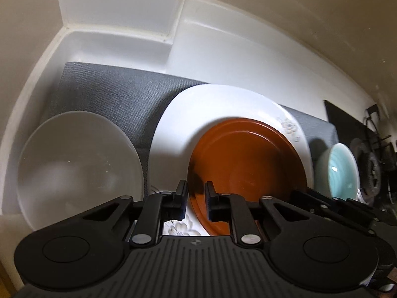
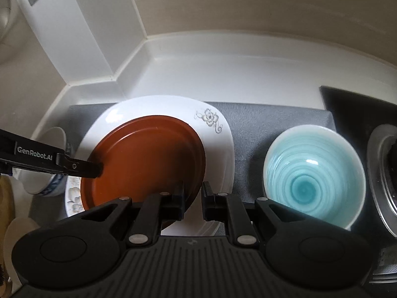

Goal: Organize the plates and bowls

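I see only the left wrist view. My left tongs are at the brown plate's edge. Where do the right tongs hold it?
Observer: The right tongs clamp the brown plate at its near right rim.
Operator: How far over the rim do my tongs reach?
Observer: From the side, the left tongs reach just past the left rim, onto the inner slope.
Operator: Is anything special about the white bowl on the left?
Observer: Yes, the white bowl has a blue pattern low on its outside.
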The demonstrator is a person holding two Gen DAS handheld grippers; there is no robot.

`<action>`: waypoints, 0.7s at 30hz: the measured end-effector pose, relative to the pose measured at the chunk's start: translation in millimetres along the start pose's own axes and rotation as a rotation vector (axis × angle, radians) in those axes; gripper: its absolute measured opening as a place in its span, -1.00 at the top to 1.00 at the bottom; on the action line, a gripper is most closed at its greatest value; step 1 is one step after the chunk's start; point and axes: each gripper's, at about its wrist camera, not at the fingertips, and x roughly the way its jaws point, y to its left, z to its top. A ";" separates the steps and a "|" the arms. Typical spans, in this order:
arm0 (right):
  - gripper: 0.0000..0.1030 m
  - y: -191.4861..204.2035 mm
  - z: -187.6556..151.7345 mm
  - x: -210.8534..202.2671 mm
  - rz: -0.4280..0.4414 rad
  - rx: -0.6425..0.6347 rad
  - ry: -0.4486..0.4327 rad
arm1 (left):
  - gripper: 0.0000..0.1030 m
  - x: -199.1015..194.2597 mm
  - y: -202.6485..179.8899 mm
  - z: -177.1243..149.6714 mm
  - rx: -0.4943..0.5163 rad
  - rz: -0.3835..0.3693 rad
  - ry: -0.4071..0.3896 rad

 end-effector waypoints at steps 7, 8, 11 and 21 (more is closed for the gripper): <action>0.59 4.0 2.1 10.1 -0.006 -0.029 0.007 | 0.83 -5.3 -0.2 -2.3 0.044 0.021 -0.056; 0.29 4.3 2.1 7.6 -0.001 -0.024 -0.002 | 0.70 -15.1 2.9 -4.4 0.047 0.002 -0.078; 0.10 7.9 0.2 -9.3 -0.008 -0.016 -0.061 | 0.03 -54.2 19.7 -19.5 0.071 0.005 -0.186; -0.70 81.5 0.4 -23.1 0.230 -0.075 -0.146 | 0.27 -99.6 116.1 -65.6 -0.071 0.053 -0.273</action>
